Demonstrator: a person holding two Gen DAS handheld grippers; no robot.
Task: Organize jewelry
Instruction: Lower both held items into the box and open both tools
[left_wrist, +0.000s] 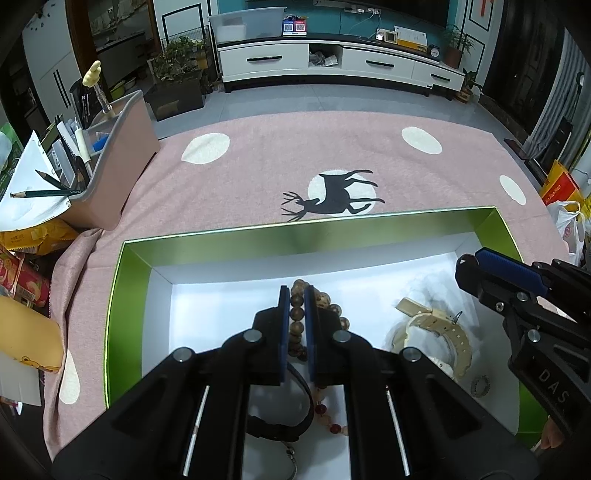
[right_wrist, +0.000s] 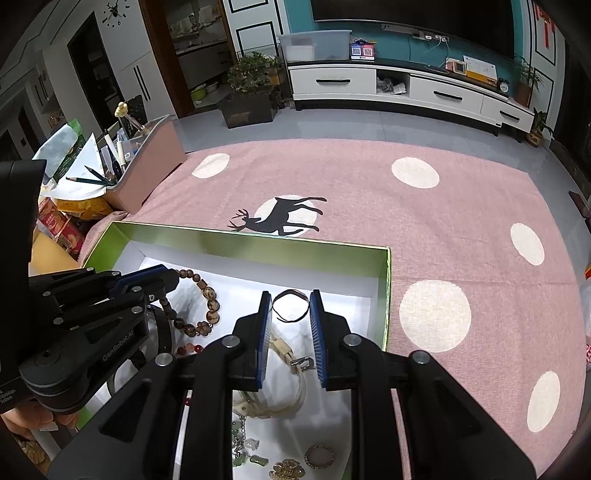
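Note:
A green box with a white floor (left_wrist: 207, 295) (right_wrist: 369, 291) sits on the pink deer rug. My left gripper (left_wrist: 297, 291) (right_wrist: 173, 282) is shut on a brown wooden bead bracelet (left_wrist: 334, 312) (right_wrist: 208, 306) just above the box floor. My right gripper (right_wrist: 291, 297) (left_wrist: 467, 267) is open and empty above a cream watch strap (right_wrist: 286, 350) (left_wrist: 436, 325) and a thin dark cord loop (right_wrist: 291, 306). A black watch (left_wrist: 284, 424), red beads (left_wrist: 321, 410), a small ring (left_wrist: 480, 386), a gold brooch (right_wrist: 288, 470) and green stones (right_wrist: 245, 458) also lie in the box.
A pink organizer bin (left_wrist: 122, 166) (right_wrist: 155, 170) with pencils and papers stands at the rug's left edge. Snack packets (left_wrist: 26, 258) lie left of the box. A white TV cabinet (left_wrist: 332, 62) stands at the far wall.

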